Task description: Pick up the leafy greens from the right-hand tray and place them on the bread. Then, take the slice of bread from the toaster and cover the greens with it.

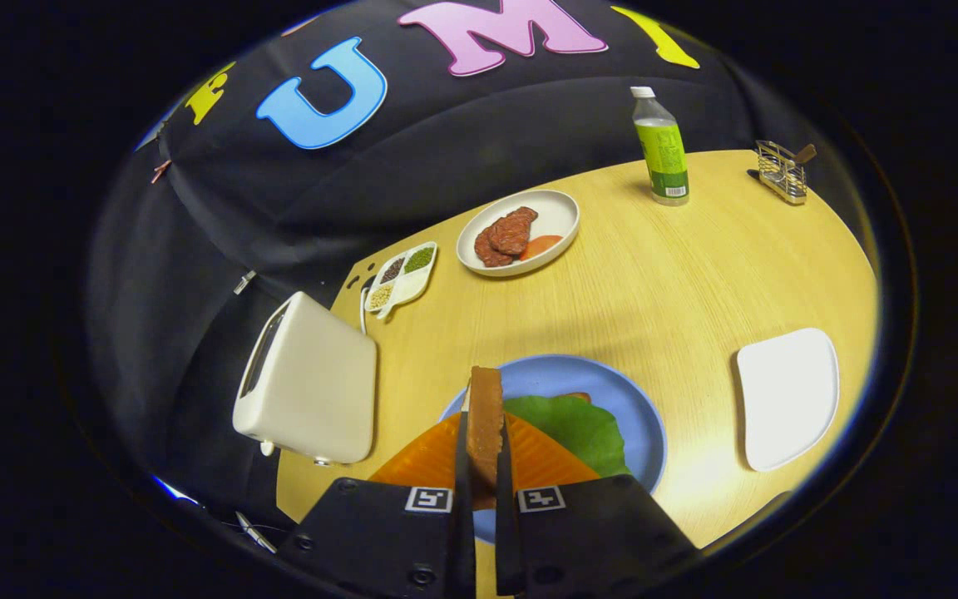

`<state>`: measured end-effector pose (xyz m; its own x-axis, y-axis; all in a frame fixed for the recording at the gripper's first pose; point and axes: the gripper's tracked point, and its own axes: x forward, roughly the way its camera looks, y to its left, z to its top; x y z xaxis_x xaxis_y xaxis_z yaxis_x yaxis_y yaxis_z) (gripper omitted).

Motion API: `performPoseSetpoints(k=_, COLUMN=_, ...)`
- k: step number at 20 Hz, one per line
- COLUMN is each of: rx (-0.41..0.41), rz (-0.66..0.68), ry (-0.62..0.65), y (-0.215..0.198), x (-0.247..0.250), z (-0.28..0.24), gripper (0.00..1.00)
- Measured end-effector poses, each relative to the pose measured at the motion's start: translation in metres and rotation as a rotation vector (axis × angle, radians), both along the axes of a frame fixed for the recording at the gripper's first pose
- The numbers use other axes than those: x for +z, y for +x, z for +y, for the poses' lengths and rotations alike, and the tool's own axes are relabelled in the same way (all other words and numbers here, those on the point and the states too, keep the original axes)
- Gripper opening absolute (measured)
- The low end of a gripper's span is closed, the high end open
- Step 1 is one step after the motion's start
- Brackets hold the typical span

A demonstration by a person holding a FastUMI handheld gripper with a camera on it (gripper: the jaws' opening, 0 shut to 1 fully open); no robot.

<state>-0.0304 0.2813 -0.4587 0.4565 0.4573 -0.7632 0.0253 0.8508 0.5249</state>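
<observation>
Fingers [484, 474] clamp bread slice [485, 420] above greens [579, 428], toaster [306, 381] alongside.

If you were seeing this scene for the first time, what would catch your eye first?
First, the slice of bread standing on edge, clamped between the fingers of the hand-held gripper directly above the blue plate. On that plate, just beyond the fingers, lies the green leaf. To the left stands the white toaster; to the right of the plate, the white tray sits on the wooden table.
</observation>
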Motion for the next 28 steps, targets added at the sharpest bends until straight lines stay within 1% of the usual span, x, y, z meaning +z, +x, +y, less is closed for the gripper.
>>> performPoseSetpoints(k=2, rx=0.000, rz=0.003, ry=-0.045, y=-0.001, x=-0.007, z=-0.009, gripper=0.20)
performPoseSetpoints(k=3, rx=-0.004, rz=0.004, ry=-0.069, y=-0.001, x=-0.011, z=-0.015, gripper=0.29)
performPoseSetpoints(k=5, rx=-0.009, rz=0.016, ry=-0.101, y=-0.004, x=-0.015, z=-0.024, gripper=0.43)
performPoseSetpoints(k=8, rx=-0.025, rz=0.021, ry=-0.132, y=-0.005, x=-0.019, z=-0.039, gripper=0.47)
performPoseSetpoints(k=11, rx=-0.041, rz=0.014, ry=-0.147, y=-0.004, x=-0.016, z=-0.053, gripper=0.54)
performPoseSetpoints(k=14, rx=-0.035, rz=-0.029, ry=-0.152, y=0.002, x=-0.003, z=-0.063, gripper=0.54)
performPoseSetpoints(k=16, rx=-0.023, rz=-0.088, ry=-0.151, y=0.009, x=0.015, z=-0.071, gripper=0.56)
performPoseSetpoints(k=19, rx=0.002, rz=-0.207, ry=-0.159, y=0.022, x=0.054, z=-0.082, gripper=0.67)
performPoseSetpoints(k=21, rx=0.021, rz=-0.299, ry=-0.173, y=0.031, x=0.085, z=-0.091, gripper=0.79)
performPoseSetpoints(k=23, rx=0.039, rz=-0.386, ry=-0.191, y=0.037, x=0.117, z=-0.099, gripper=0.87)
performPoseSetpoints(k=24, rx=0.045, rz=-0.427, ry=-0.197, y=0.039, x=0.133, z=-0.102, gripper=0.90)
performPoseSetpoints(k=25, rx=0.053, rz=-0.465, ry=-0.201, y=0.039, x=0.150, z=-0.104, gripper=0.96)
performPoseSetpoints(k=28, rx=0.077, rz=-0.572, ry=-0.223, y=0.038, x=0.197, z=-0.112, gripper=0.99)
